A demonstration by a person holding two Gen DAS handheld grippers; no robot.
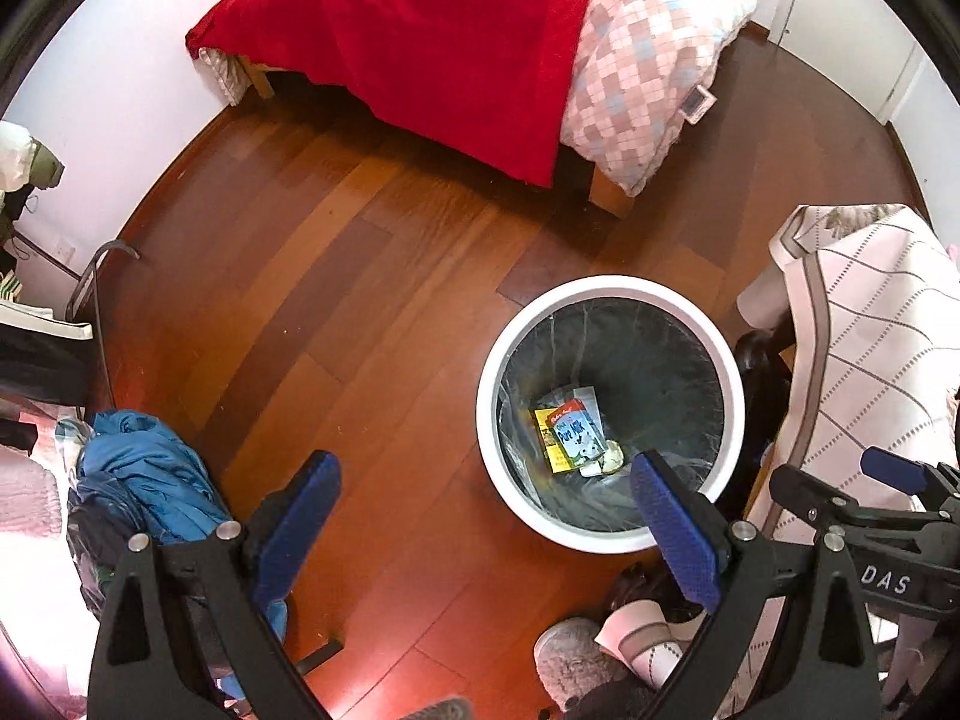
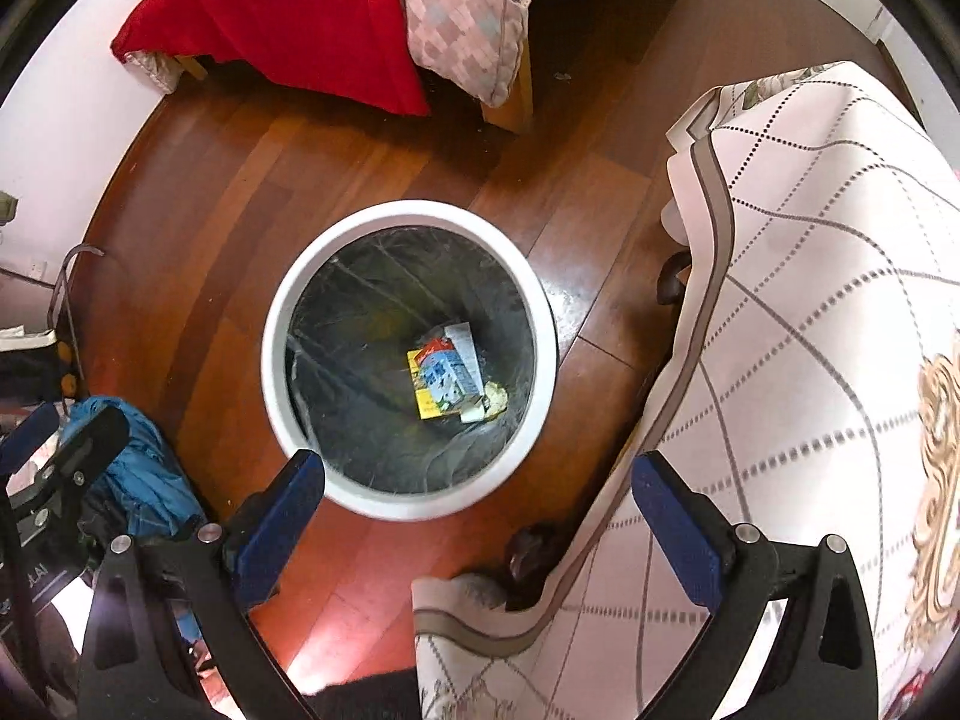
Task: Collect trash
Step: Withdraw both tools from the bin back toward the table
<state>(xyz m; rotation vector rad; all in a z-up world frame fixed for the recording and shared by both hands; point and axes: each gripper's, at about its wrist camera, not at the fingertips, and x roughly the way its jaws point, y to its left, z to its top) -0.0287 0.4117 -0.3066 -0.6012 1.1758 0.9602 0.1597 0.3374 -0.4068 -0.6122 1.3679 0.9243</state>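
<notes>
Each black claw [image 1: 486, 480] bears blue ribbed pads [image 1: 675, 525] and silver screws.

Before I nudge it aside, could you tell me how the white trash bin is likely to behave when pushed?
The white trash bin probably slides easily: it stands on a smooth wooden floor. It is likely light, holding only a milk carton and a few scraps. Being tall and nearly empty, it might tip if pushed near the rim.

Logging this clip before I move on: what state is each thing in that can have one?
Left gripper: open, nothing between its fingers.
Right gripper: open, nothing between its fingers.
Bin: upright, no lid, lined with a bag.
Milk carton: lying in the bin's bottom.
Yellow packet: under the carton.
</notes>
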